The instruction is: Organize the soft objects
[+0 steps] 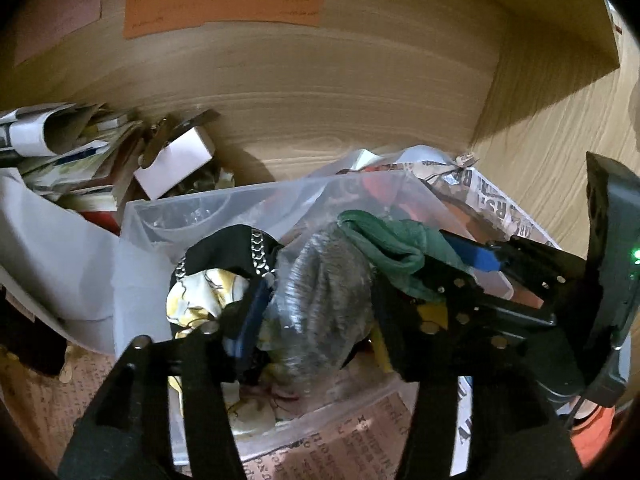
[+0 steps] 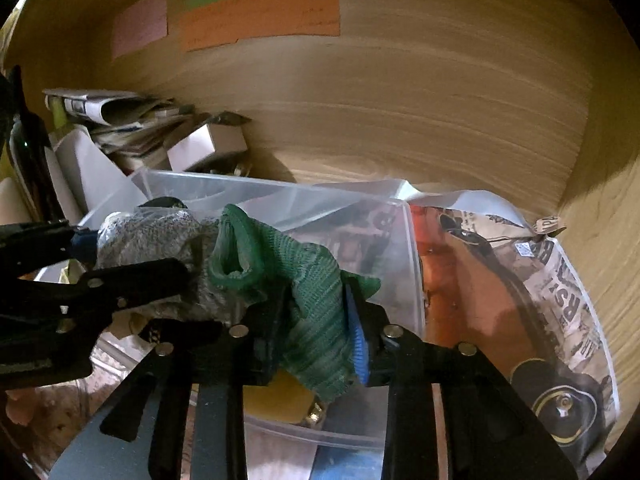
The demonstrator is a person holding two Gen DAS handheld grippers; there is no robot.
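A grey knit sock with a green cuff is stretched over a clear plastic bin (image 1: pixel 192 208). My left gripper (image 1: pixel 316 312) is shut on the grey part of the sock (image 1: pixel 324 284); it also shows in the right wrist view (image 2: pixel 132 280). My right gripper (image 2: pixel 312 336) is shut on the green cuff (image 2: pixel 316 280), which also shows in the left wrist view (image 1: pixel 384 240). The right gripper (image 1: pixel 460 264) enters the left wrist view from the right. A black studded cloth (image 1: pixel 236 252) and a yellow-white cloth (image 1: pixel 200 296) lie in the bin.
The bin (image 2: pixel 224 192) stands on newspaper (image 2: pixel 560 280) inside a wooden shelf compartment. A pile of papers (image 1: pixel 68 144) and a small white box (image 1: pixel 176 160) sit at the back left. Coloured notes (image 2: pixel 260 16) stick to the back wall.
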